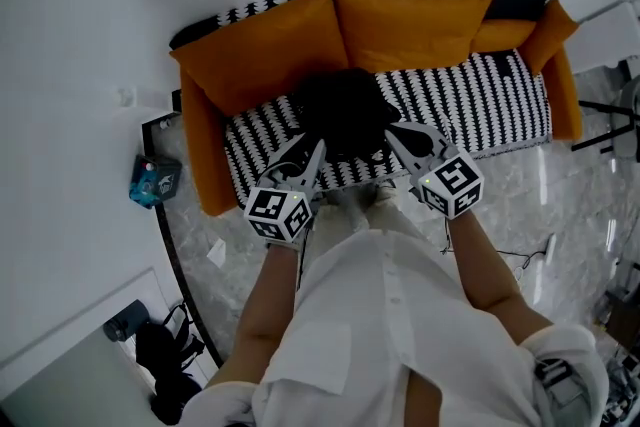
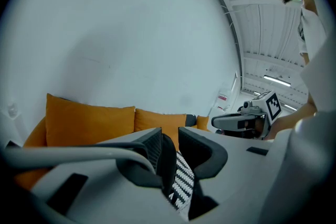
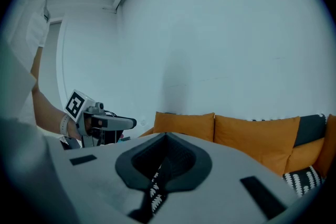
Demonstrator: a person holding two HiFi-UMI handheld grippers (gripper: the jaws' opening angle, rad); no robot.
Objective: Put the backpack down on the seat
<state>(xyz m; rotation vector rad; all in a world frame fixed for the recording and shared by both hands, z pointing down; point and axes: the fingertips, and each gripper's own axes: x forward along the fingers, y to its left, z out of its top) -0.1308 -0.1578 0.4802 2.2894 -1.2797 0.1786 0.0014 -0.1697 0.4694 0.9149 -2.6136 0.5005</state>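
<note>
The black backpack [image 1: 343, 107] lies on the sofa's black-and-white striped seat [image 1: 480, 100], in front of the orange back cushions [image 1: 412, 25]. Both grippers sit at its near edge, side by side. My left gripper [image 1: 312, 151] is shut on a dark strap [image 2: 169, 165] that fills the gap between its ribbed pads, with seat pattern showing below. My right gripper [image 1: 396, 134] has its jaws closed together on a thin dark strip of strap [image 3: 157, 178]. Each gripper shows in the other's view: the right gripper [image 2: 239, 122] and the left gripper [image 3: 113, 123].
Orange armrests [image 1: 205, 150] close off both ends of the sofa, and a white wall stands behind it. A dark side table [image 1: 160, 130] with a blue packet [image 1: 153, 181] stands at the left. A black bag [image 1: 165, 360] lies on the marble floor, and a black stand [image 1: 612, 115] is at the right.
</note>
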